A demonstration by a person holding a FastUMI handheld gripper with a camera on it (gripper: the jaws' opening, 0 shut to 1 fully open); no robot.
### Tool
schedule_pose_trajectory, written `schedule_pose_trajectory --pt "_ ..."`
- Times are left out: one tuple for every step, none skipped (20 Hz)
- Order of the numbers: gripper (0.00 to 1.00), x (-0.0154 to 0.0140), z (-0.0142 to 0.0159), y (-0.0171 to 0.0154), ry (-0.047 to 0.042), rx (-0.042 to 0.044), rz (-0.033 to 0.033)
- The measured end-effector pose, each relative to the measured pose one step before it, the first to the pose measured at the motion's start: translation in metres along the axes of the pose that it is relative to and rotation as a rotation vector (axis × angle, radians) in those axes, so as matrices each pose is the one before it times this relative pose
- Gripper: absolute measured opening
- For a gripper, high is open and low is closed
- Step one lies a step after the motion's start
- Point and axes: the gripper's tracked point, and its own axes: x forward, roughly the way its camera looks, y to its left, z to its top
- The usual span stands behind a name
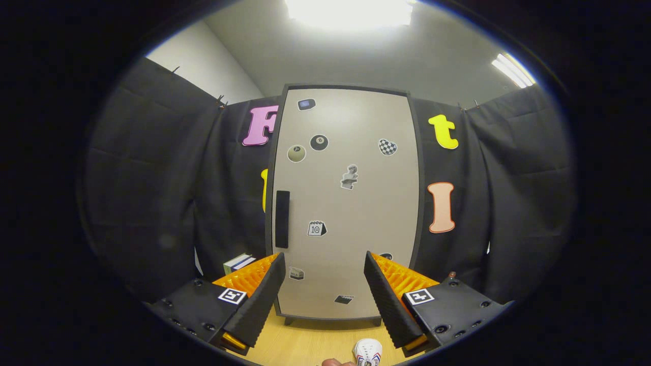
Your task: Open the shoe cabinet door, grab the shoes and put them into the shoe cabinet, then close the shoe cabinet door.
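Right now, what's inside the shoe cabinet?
Can't tell: the shoe cabinet door is closed, so its interior is covered. Showing are stickers on the door and the dark handle near its edge. The gripper is open, and a white shoe sits on the floor.

Around you: black cloth booth walls (pixel 152 168), pale wooden floor (pixel 310 340), grey ceiling (pixel 366 56) with two bright light panels (pixel 351 11).
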Motion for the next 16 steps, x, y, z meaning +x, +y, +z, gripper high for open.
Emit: schedule_pose_trajectory --pt "0.97 0.00866 0.00037 0.00211 0.01412 0.00465 0.00275" --pt "0.97 0.00949 0.00228 0.00067 0.00840 0.00787 0.00099" --pt "0.98 0.01044 0.00429 0.00149 -0.00126 0.00227 0.00112" --pt "0.97 0.00916 0.00327 0.00325 -0.00037 -0.00418 0.00379" --pt "0.97 0.01088 0.00372 0.00246 0.00052 -0.00705 0.00262" --pt "0.97 0.01074 0.00339 -0.00022 0.00425 -0.00504 -0.00138" --pt "0.97 0.01089 0.00548 0.00124 -0.00040 0.00016 0.00473" --pt "0.97 0.01010 0.00330 0.00355 0.00268 0.00241 0.00622" --pt "0.97 0.01088 0.00321 0.00397 0.00310 0.00343 0.01045" --pt "0.97 0.00981 0.00330 0.00474 0.00080 0.00224 0.01145" --pt "0.97 0.00930 0.00307 0.00436 -0.00071 -0.00516 0.00482" --pt "0.97 0.00927 0.00221 0.00356 -0.00273 -0.01272 -0.00016" --pt "0.97 0.00854 0.00293 0.00598 -0.00397 -0.01560 0.00636" --pt "0.97 0.00723 0.00183 0.00560 -0.00254 -0.01373 0.00534" --pt "0.97 0.00649 0.00150 0.00610 -0.00032 -0.01021 0.00713" --pt "0.97 0.00620 -0.00037 0.00582 0.00420 -0.00797 0.00726"
